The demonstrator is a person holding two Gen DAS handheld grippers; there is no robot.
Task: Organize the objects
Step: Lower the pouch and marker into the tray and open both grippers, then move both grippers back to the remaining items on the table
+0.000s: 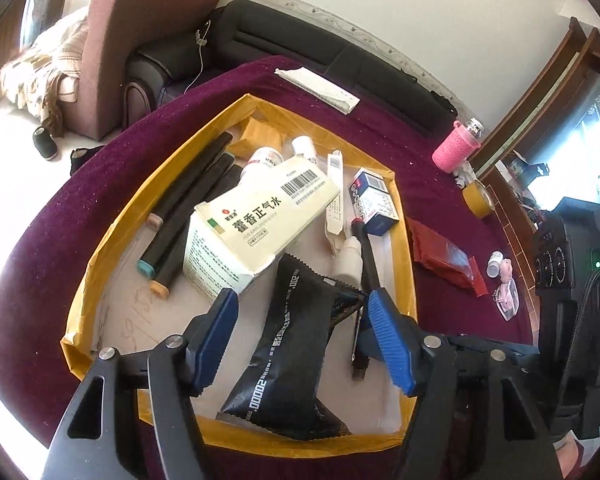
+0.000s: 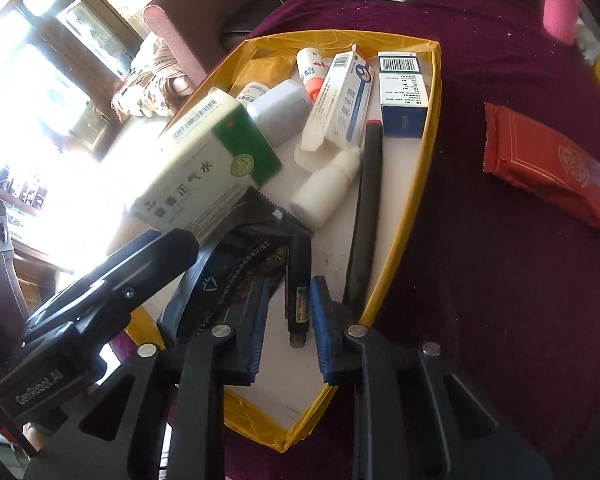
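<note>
A shallow tray with yellow-taped walls (image 1: 112,240) (image 2: 428,152) sits on a purple cloth and holds the sorted items. My left gripper (image 1: 304,340) is open over its near end, and a black foil packet (image 1: 284,344) lies between the blue pads without touching them. My right gripper (image 2: 290,330) stands narrowly open, straddling a small black tube (image 2: 300,292) that rests on the tray floor. A gap shows on both sides of the tube. A large white medicine box (image 1: 260,220) (image 2: 204,164) leans across the packet's far end.
Also in the tray: several markers (image 1: 188,208), a blue-white box (image 2: 404,92), a white dropper bottle (image 2: 328,188) and a long black pen (image 2: 366,200). On the cloth lie a red packet (image 2: 548,172), a pink bottle (image 1: 456,146), a tape roll (image 1: 478,198) and a folded paper (image 1: 316,84).
</note>
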